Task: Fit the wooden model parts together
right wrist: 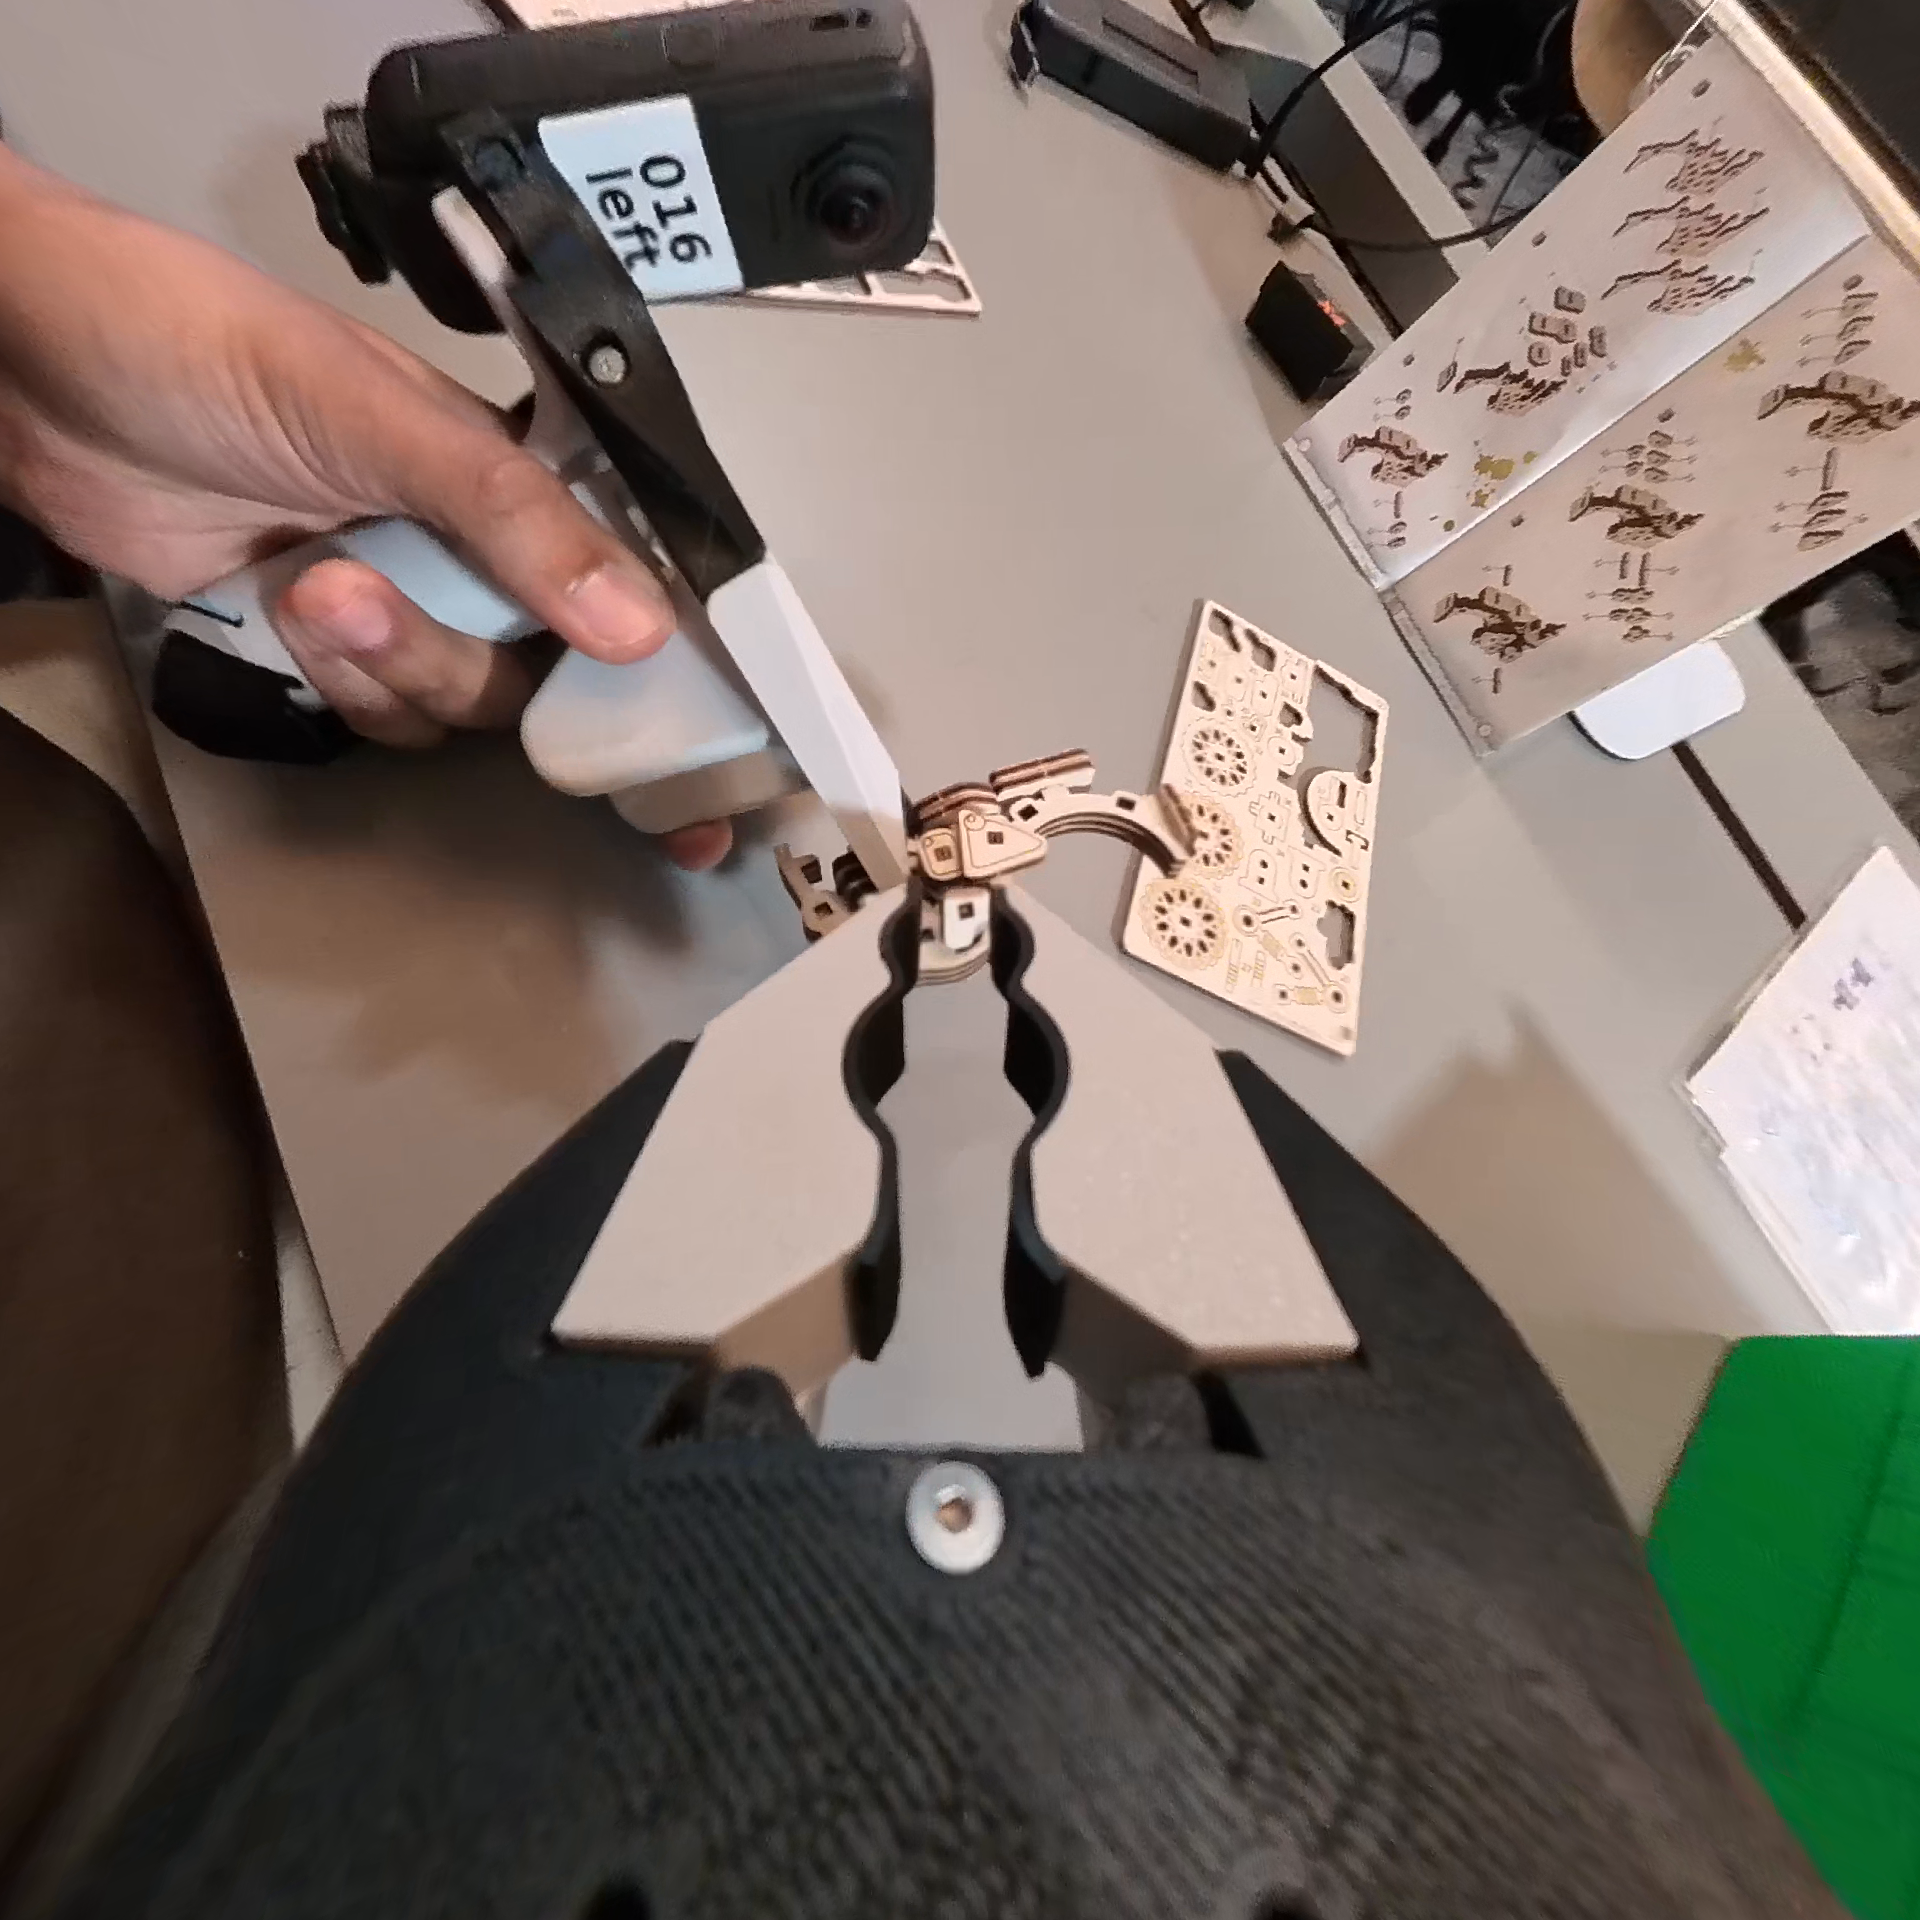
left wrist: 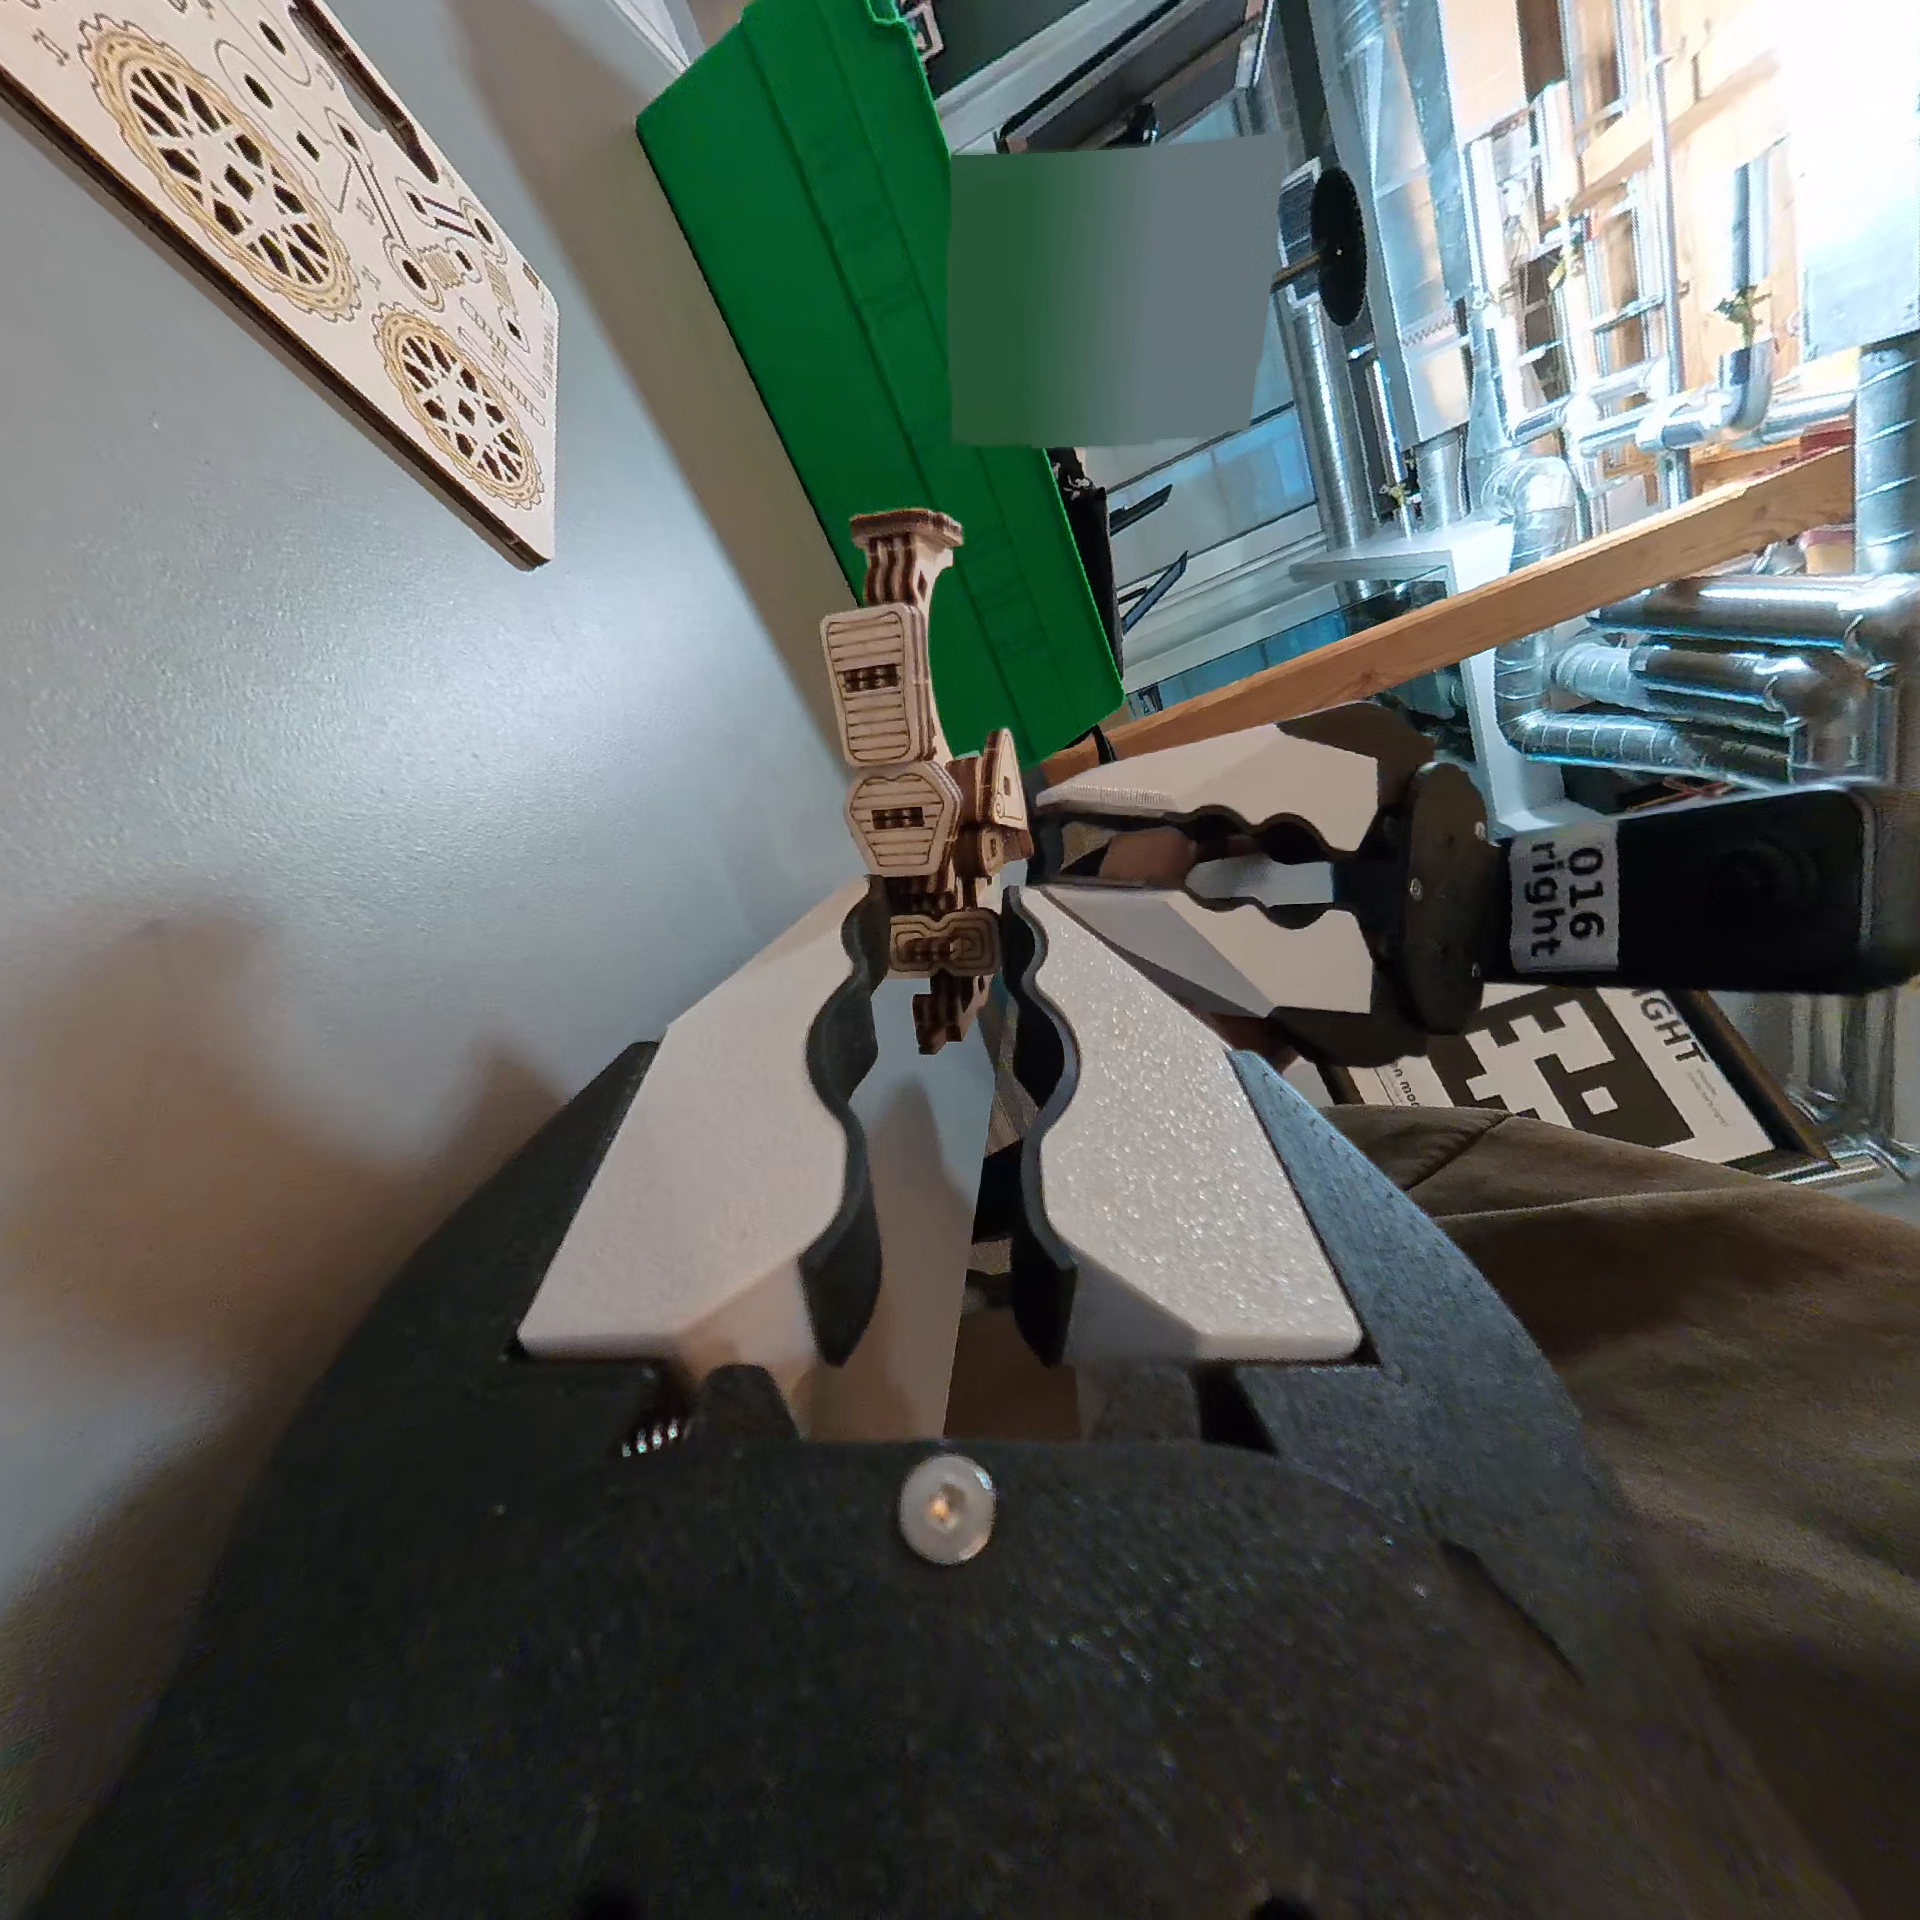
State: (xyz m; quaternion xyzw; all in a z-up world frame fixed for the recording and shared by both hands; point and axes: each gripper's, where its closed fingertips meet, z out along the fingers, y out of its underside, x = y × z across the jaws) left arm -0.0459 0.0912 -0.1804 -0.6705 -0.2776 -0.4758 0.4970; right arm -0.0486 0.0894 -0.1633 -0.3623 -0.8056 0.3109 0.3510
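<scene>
A partly built wooden model (left wrist: 899, 727) of layered laser-cut plywood is held in the air above the grey table (left wrist: 312, 831). My left gripper (left wrist: 940, 925) is shut on its lower end. In the right wrist view the model (right wrist: 987, 842) has a curved arm reaching right, and the left gripper (right wrist: 862, 821) holds it from the upper left. My right gripper (right wrist: 951, 914) is shut on a small wooden part (right wrist: 951, 935) that touches the model's underside. In the left wrist view the right gripper (left wrist: 1044, 842) meets the model from the right.
A wooden parts sheet (right wrist: 1257, 862) with gear shapes and several empty cut-outs lies on the table just beyond the model. Instruction sheets (right wrist: 1621, 416) stand at the far right, and a sleeved paper (right wrist: 1829, 1122) lies near them. A green bin (right wrist: 1797, 1538) is at the near right. A hand (right wrist: 312, 468) grips the left gripper's handle.
</scene>
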